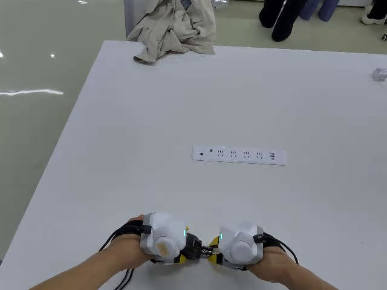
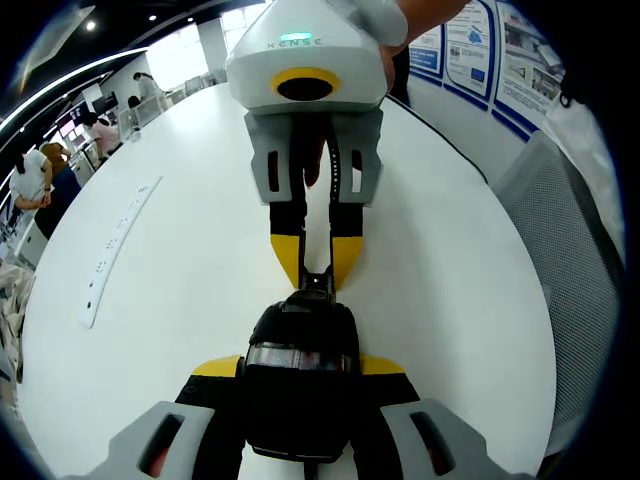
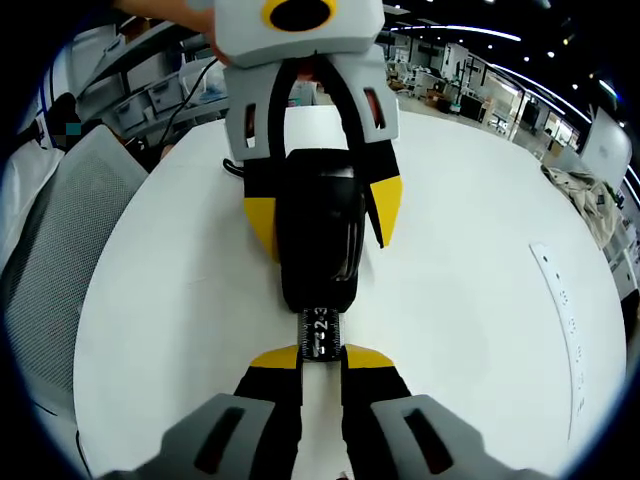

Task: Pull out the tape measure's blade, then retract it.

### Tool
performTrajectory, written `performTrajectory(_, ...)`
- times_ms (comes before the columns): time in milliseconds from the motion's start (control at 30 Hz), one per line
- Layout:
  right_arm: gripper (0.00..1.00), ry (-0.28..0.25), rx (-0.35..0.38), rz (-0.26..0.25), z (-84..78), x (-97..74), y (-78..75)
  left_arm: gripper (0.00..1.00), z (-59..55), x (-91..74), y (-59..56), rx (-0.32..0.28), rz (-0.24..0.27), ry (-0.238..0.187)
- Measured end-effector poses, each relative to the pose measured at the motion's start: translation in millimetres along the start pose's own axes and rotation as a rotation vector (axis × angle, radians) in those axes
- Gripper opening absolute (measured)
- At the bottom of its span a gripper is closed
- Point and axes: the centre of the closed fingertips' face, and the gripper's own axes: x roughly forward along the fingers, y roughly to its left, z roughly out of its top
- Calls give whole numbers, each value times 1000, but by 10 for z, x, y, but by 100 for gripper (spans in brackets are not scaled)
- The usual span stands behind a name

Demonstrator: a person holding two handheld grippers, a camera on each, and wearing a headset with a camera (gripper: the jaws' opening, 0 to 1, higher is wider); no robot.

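White across its whole spread, the tabletop (image 1: 151,121) runs away from the person toward a glossy pale floor (image 1: 36,72). A white power strip (image 1: 238,155) lies flat near its middle, and a crumpled beige cloth (image 1: 172,27) is heaped at the far edge. In the head view the two tools sit at the near edge, pointing at each other tip to tip, each in one of the person's hands with black cables trailing back. The left hand-held gripper (image 2: 300,366) has its yellow-tipped jaws clamped on either side of the black tape measure (image 2: 300,400), so the case sits squarely between them. Whether the case touches the surface below or hangs just over it cannot be told. The right hand-held gripper (image 3: 320,358) meets it head-on, its jaws pressed together on the blade (image 3: 320,333) close to the mouth of the case. A short stretch of the blade is drawn out, dark with pale markings, and a numeral 2 is readable between the case and the yellow tips. In the left gripper view those tips pinch the blade's end just in front of the case, in line with it. A grey mesh chair (image 2: 565,250) stands beside the tabletop's curved edge on that side.
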Motion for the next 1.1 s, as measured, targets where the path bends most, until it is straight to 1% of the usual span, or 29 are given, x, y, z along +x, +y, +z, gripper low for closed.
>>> performTrajectory(300,13,4,5,-1,-48,-67,4,38,9,-10,-6,4,4,5)
performTrajectory(767,13,6,8,4,-210,-153,2,38,3,0,-6,8,2,14)
performTrajectory(1100,13,10,3,1,-267,-202,-3,38,3,0,-8,11,-2,17)
